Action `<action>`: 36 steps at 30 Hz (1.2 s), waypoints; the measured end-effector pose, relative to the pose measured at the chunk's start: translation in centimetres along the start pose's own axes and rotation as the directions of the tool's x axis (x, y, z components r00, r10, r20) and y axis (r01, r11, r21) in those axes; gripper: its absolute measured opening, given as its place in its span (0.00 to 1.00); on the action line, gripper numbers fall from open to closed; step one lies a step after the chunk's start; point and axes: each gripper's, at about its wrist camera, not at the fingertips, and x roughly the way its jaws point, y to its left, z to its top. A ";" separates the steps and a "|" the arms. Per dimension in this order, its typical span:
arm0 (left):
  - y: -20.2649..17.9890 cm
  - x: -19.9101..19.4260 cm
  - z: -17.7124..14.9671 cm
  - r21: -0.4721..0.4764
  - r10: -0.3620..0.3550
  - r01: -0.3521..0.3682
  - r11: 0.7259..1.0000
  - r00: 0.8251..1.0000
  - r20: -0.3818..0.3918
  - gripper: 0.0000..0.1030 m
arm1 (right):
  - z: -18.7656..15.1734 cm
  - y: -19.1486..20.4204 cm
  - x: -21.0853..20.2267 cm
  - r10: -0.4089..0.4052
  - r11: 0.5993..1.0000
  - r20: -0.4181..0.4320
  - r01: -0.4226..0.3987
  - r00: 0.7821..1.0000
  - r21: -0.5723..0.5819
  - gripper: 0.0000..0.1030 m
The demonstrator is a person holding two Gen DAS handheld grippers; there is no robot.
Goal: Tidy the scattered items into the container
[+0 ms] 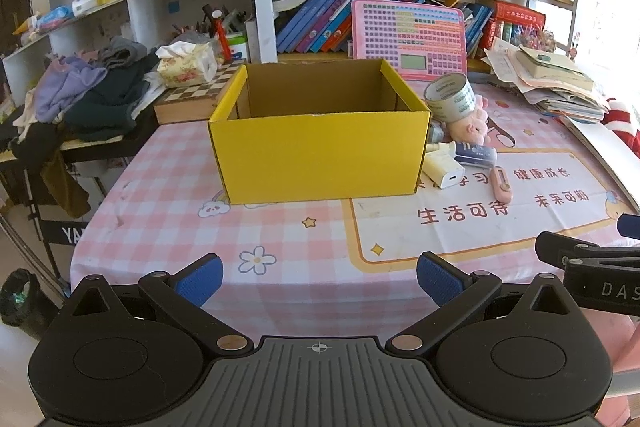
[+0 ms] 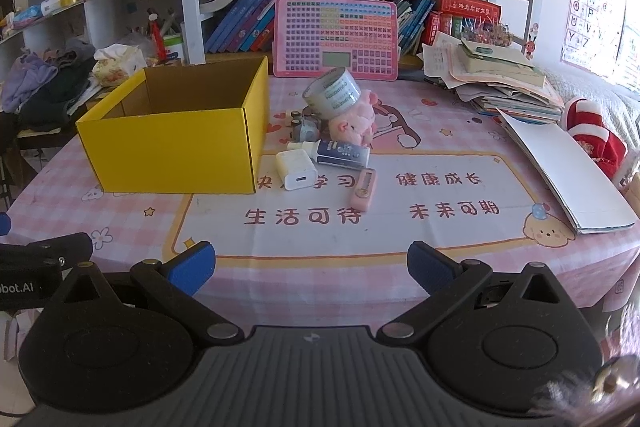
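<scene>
An open yellow cardboard box (image 1: 318, 151) (image 2: 172, 143) stands on the pink checked tablecloth, and nothing shows inside it. To its right lies a cluster: a tape roll (image 2: 332, 93) (image 1: 450, 98) leaning on a pink plush pig (image 2: 356, 123) (image 1: 472, 125), a small grey bottle (image 2: 305, 127), a blue-and-white tube (image 2: 340, 151) (image 1: 472, 153), a white charger (image 2: 296, 170) (image 1: 442, 173) and a pink utility knife (image 2: 363, 191) (image 1: 502, 185). My left gripper (image 1: 319, 281) is open near the table's front edge, before the box. My right gripper (image 2: 311, 269) is open too, short of the cluster.
A pink keyboard toy (image 2: 335, 39) leans against the bookshelf behind the items. Stacked papers and books (image 2: 504, 79) fill the back right, with a white folder (image 2: 560, 171) along the right edge. A tissue box (image 1: 186, 65) and a clothes pile (image 1: 88, 95) sit left of the box.
</scene>
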 end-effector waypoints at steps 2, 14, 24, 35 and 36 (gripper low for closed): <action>0.0 0.0 0.0 0.001 -0.001 0.001 1.000 1.000 -0.001 1.00 | 0.0 0.0 0.1 0.000 1.000 -0.001 0.000 1.000 -0.001 1.00; -0.1 0.0 0.1 0.013 -0.001 0.001 1.000 1.000 0.005 1.00 | 0.1 0.3 0.2 0.003 1.000 0.002 -0.003 1.000 -0.016 1.00; -0.1 0.0 0.0 0.012 -0.008 0.008 1.000 1.000 0.000 1.00 | 0.1 0.2 0.0 0.010 1.000 0.005 -0.010 1.000 -0.008 1.00; -0.4 -0.3 -0.1 0.031 -0.019 0.018 0.999 1.000 0.009 1.00 | 0.0 0.1 -0.2 0.008 1.000 0.010 -0.008 1.000 0.008 1.00; -0.4 -0.3 -0.1 0.030 -0.019 0.019 0.999 1.000 0.010 1.00 | 0.0 0.0 -0.2 0.008 1.000 0.012 -0.008 1.000 0.011 1.00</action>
